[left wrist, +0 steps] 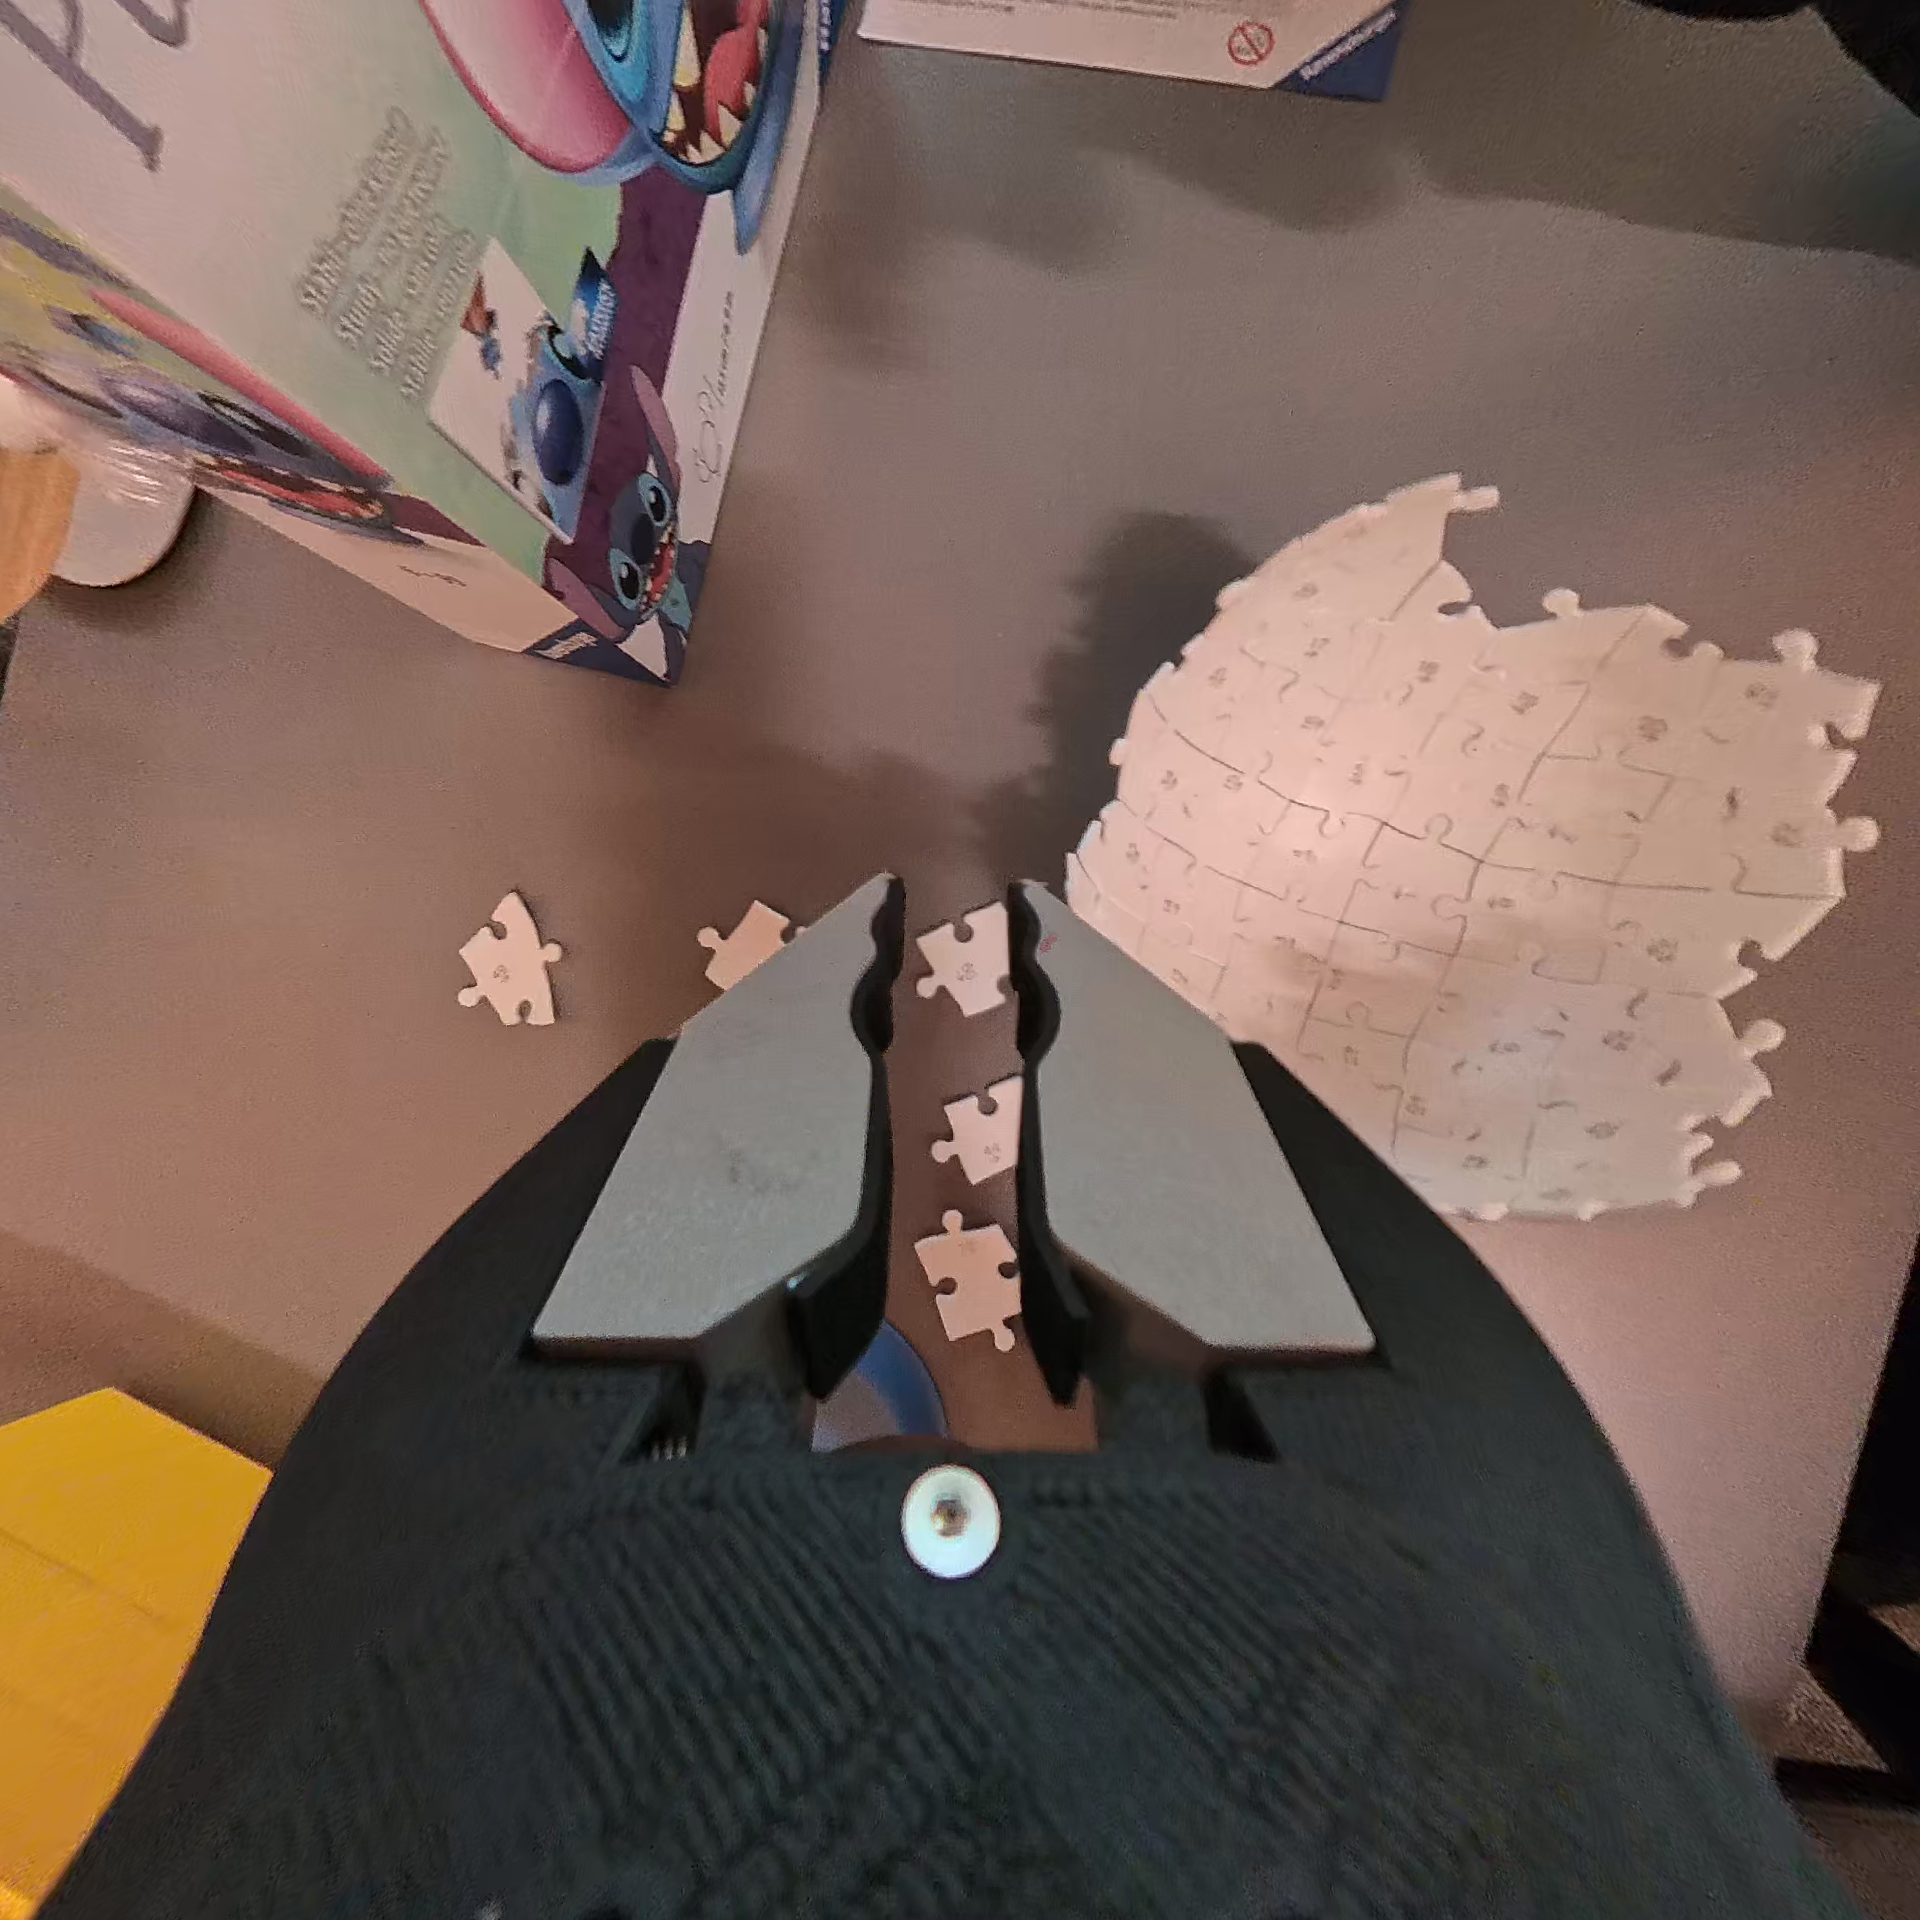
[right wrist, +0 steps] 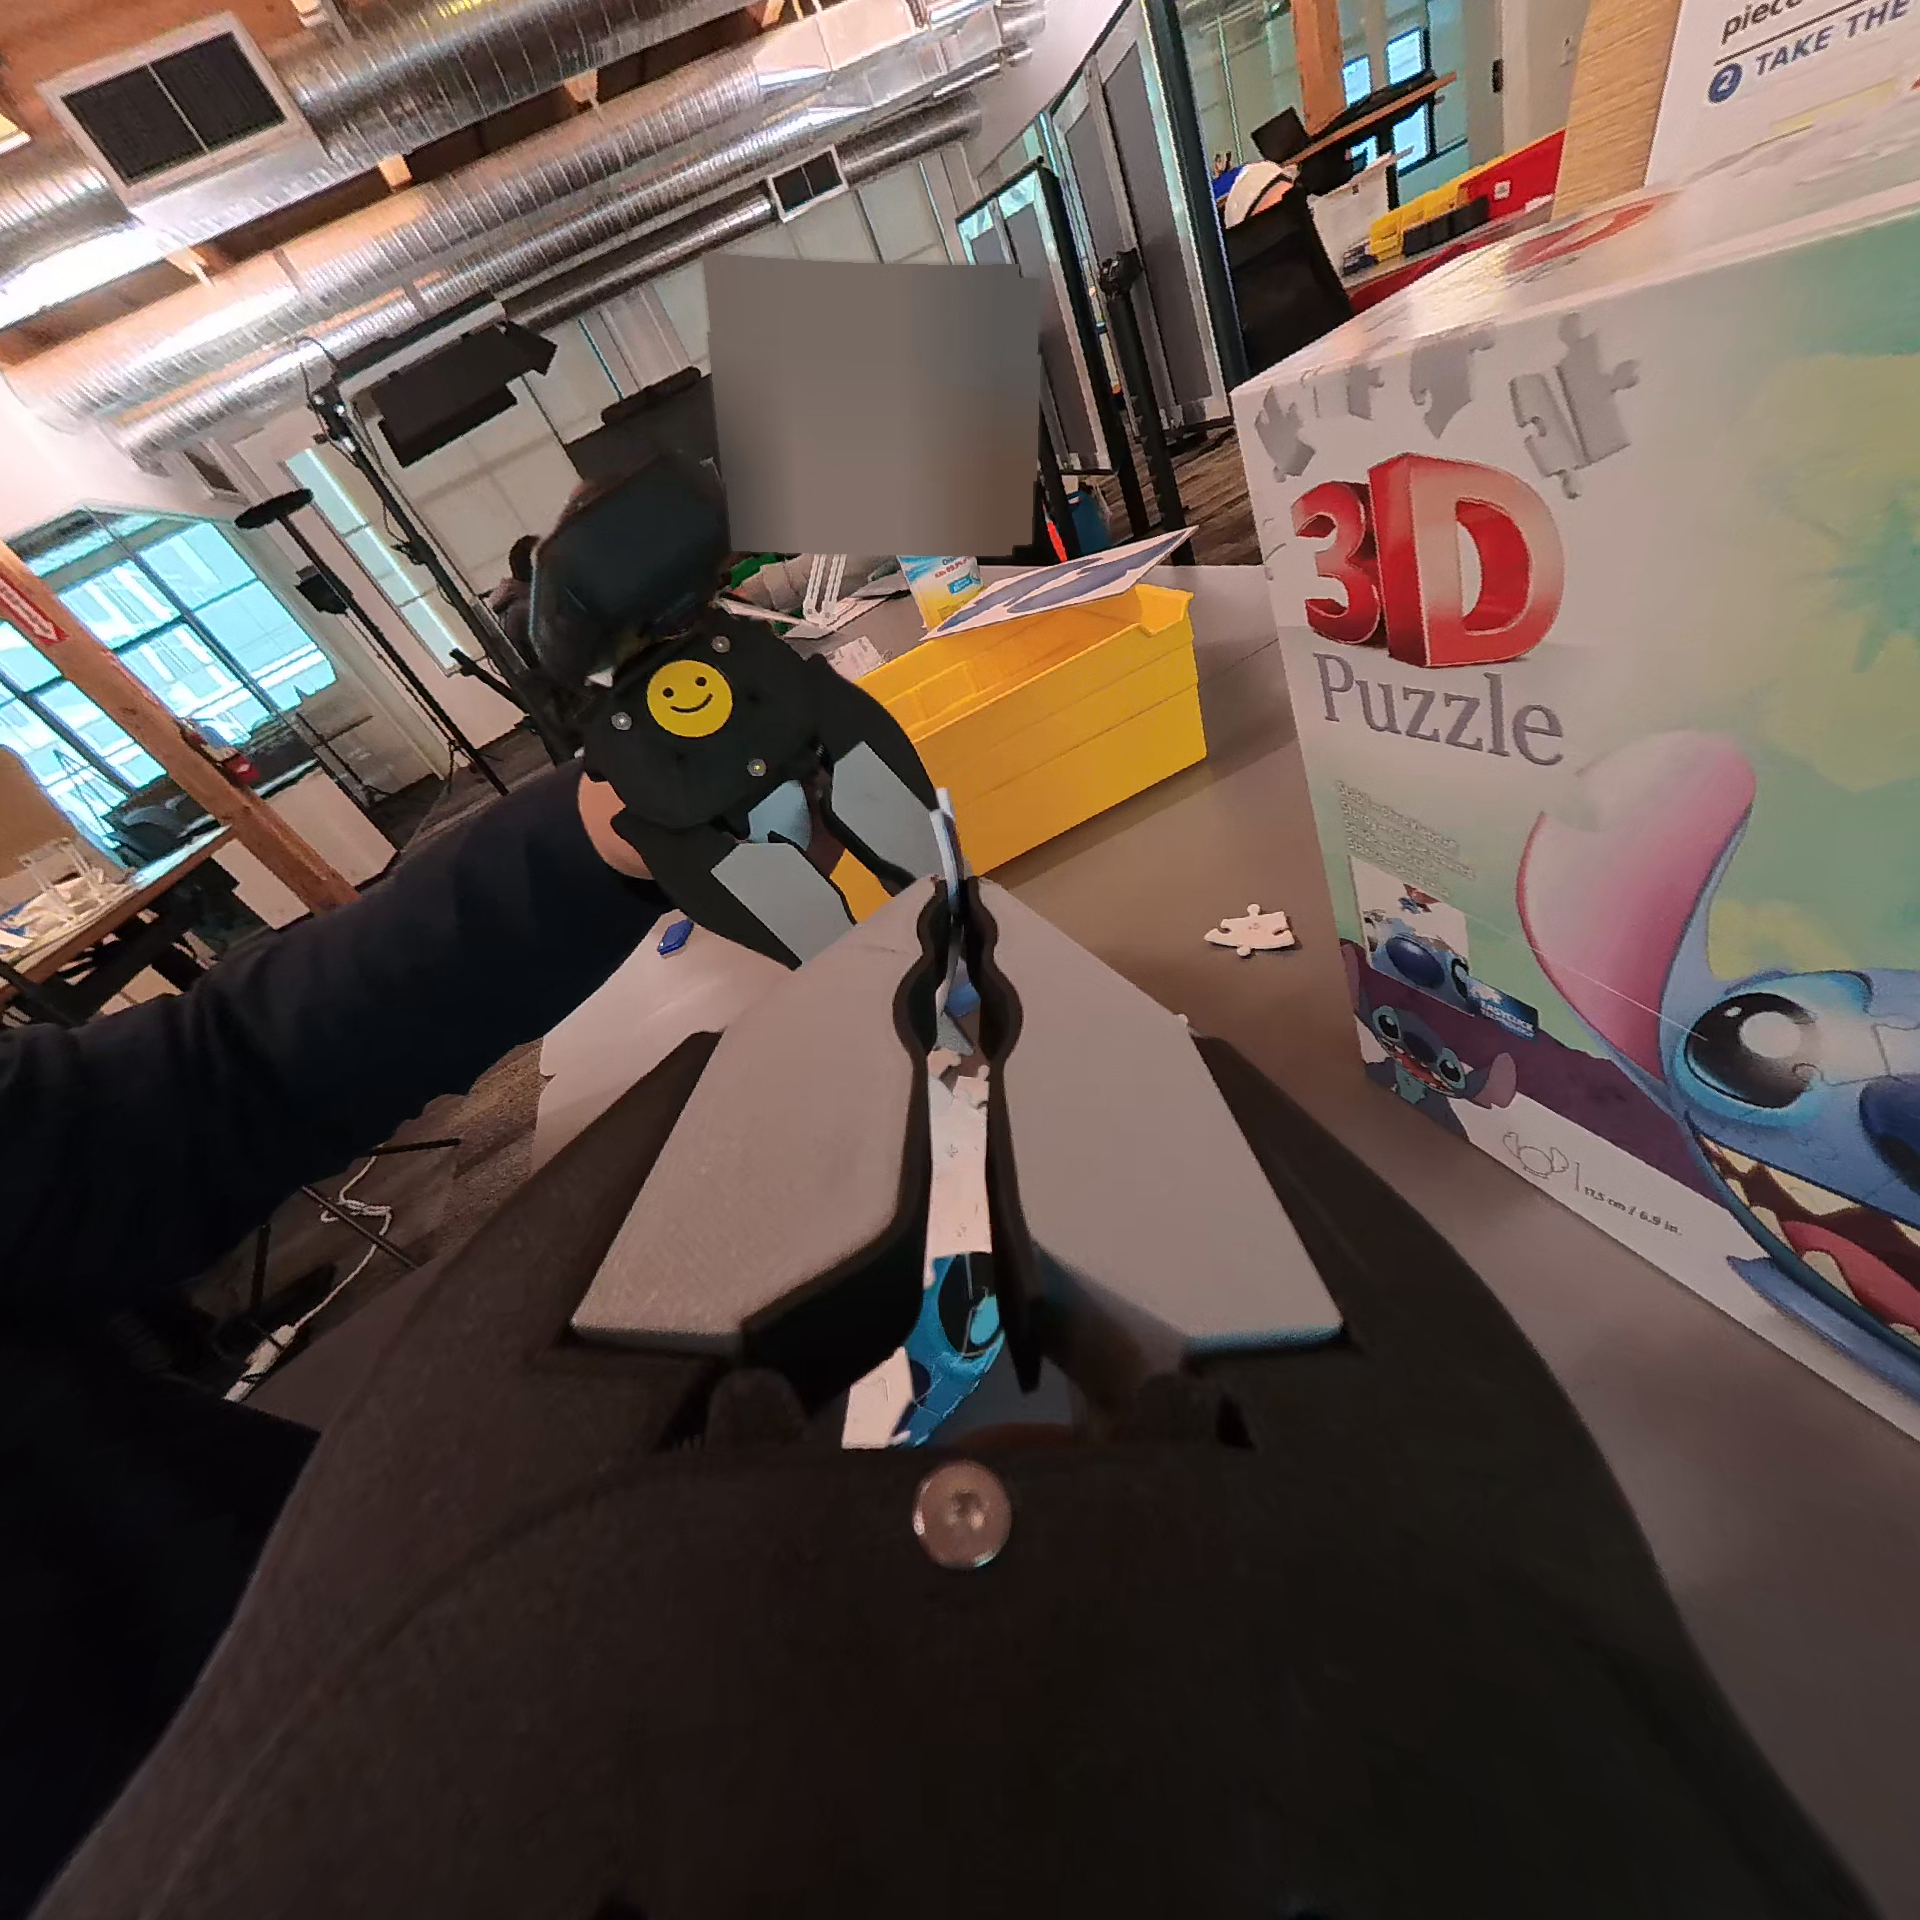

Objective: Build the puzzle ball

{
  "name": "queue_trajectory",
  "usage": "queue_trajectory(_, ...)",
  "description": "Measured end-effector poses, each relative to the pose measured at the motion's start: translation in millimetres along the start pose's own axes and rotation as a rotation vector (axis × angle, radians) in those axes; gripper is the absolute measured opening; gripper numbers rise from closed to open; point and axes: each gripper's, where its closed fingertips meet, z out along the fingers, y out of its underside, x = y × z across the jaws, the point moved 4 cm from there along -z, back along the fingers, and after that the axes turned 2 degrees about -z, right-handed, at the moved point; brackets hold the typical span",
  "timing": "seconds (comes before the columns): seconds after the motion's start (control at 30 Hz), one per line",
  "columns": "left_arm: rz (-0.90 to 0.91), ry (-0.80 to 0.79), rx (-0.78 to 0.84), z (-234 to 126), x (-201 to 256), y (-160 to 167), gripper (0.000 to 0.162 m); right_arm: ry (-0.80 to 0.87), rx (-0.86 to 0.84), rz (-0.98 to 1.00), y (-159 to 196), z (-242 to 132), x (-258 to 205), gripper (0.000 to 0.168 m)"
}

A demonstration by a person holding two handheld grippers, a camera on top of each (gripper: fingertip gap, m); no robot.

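Note:
The partly built puzzle ball (left wrist: 1455, 862) lies as a curved white shell, inner side up, on the grey table (left wrist: 1143, 364), right of my left gripper (left wrist: 954, 894). That gripper is open and empty, hovering over several loose white pieces; one piece (left wrist: 966, 961) lies between its tips, and others lie nearer (left wrist: 982, 1132) and to the left (left wrist: 509, 961). My right gripper (right wrist: 951, 904) is shut on a puzzle piece (right wrist: 948, 831) held edge-on, blue and white. The left gripper (right wrist: 831, 862) also shows just beyond it, with a yellow smiley sticker on its body.
The tall puzzle box (left wrist: 468, 312) stands at the back left of the table and fills the right of the right wrist view (right wrist: 1610, 727). A yellow bin (right wrist: 1039, 707) sits behind the left gripper. A loose piece (right wrist: 1252, 928) lies by the box. A leaflet (left wrist: 1122, 42) lies at the far edge. Across from one pair of fingers to the other is roughly 12 centimeters.

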Motion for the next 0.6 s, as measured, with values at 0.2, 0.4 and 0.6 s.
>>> queue_trajectory(0.2, 0.023, 0.056, 0.009, 2.9, 6.5, 3.7, 0.017, -0.010, 0.004, 0.007, 0.3, 0.4, -0.5, 0.000)
queue_trajectory(0.4, 0.052, 0.083, 0.020, 4.7, 9.2, 5.5, 0.016, -0.012, 0.001, 0.017, 1.9, 1.9, 0.7, 0.000)
queue_trajectory(0.6, 0.040, 0.113, -0.001, 3.8, 9.4, 11.8, 0.016, -0.016, -0.003, 0.017, 2.2, 2.1, 0.5, 0.000)
